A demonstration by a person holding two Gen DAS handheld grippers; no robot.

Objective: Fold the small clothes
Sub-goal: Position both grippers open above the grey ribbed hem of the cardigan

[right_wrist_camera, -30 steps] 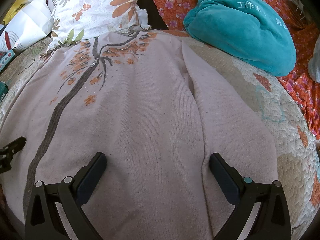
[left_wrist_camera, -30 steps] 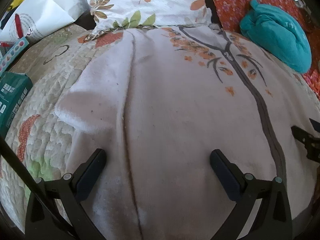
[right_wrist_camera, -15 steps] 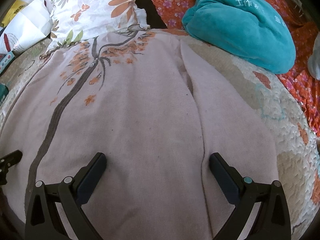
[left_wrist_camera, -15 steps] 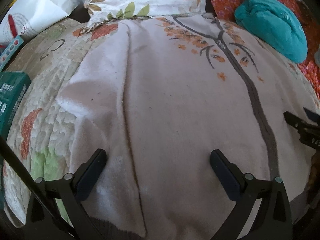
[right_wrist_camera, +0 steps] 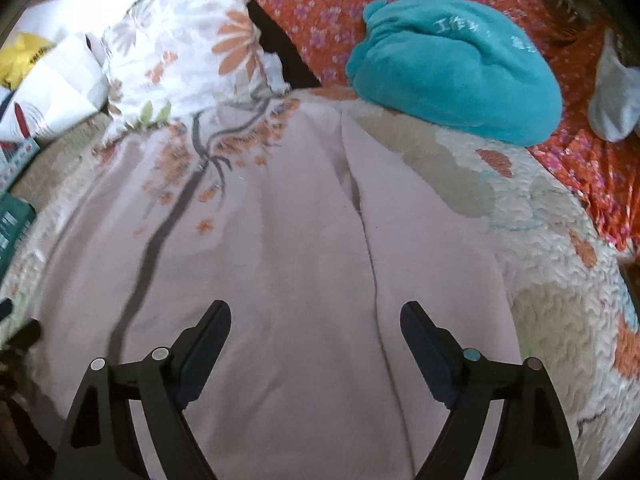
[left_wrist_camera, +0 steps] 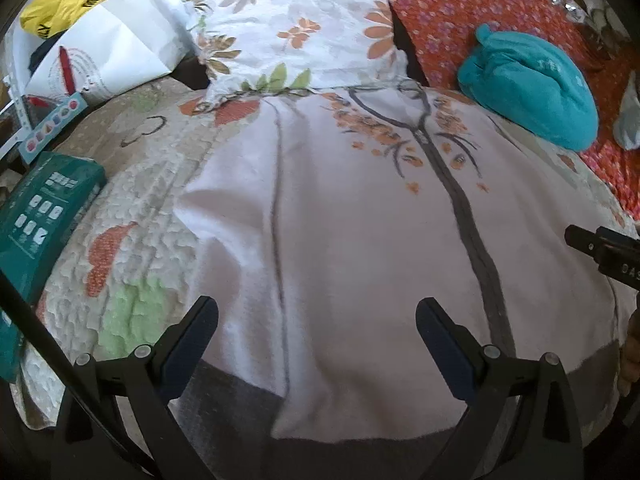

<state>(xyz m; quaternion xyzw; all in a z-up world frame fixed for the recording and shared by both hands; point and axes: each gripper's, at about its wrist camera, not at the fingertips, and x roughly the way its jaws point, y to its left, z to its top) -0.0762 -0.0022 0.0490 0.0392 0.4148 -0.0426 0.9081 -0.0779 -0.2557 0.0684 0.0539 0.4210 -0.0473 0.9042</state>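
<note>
Left-wrist view: a pale pink knitted cardigan with a grey centre band and orange floral embroidery (left_wrist_camera: pixel 360 216) lies spread flat on a quilted cream bedspread with orange and green patches (left_wrist_camera: pixel 132 264), filling the middle of the frame; its dark grey hem runs along the lower edge. The left gripper (left_wrist_camera: pixel 316 320) hovers above the hem at lower centre, tilted down toward the cloth, its two black fingers spread wide with nothing between them. Part of the right gripper (left_wrist_camera: pixel 600 244) enters at the right edge. A teal plush bundle (left_wrist_camera: pixel 528 92) sits at upper right on orange flowered fabric (left_wrist_camera: pixel 448 16); a white flower-print pillow (left_wrist_camera: pixel 296 28) lies at upper centre, a green printed box (left_wrist_camera: pixel 40 212) at the left edge, a white paper bag (left_wrist_camera: pixel 108 52) at upper left.

Right-wrist view: the right gripper (right_wrist_camera: pixel 316 320) is poised over the cardigan's (right_wrist_camera: pixel 288 264) lower half, fingers set wide apart and empty, straddling a lengthwise fold seam. The teal bundle (right_wrist_camera: pixel 452 64) occupies the upper right.
</note>
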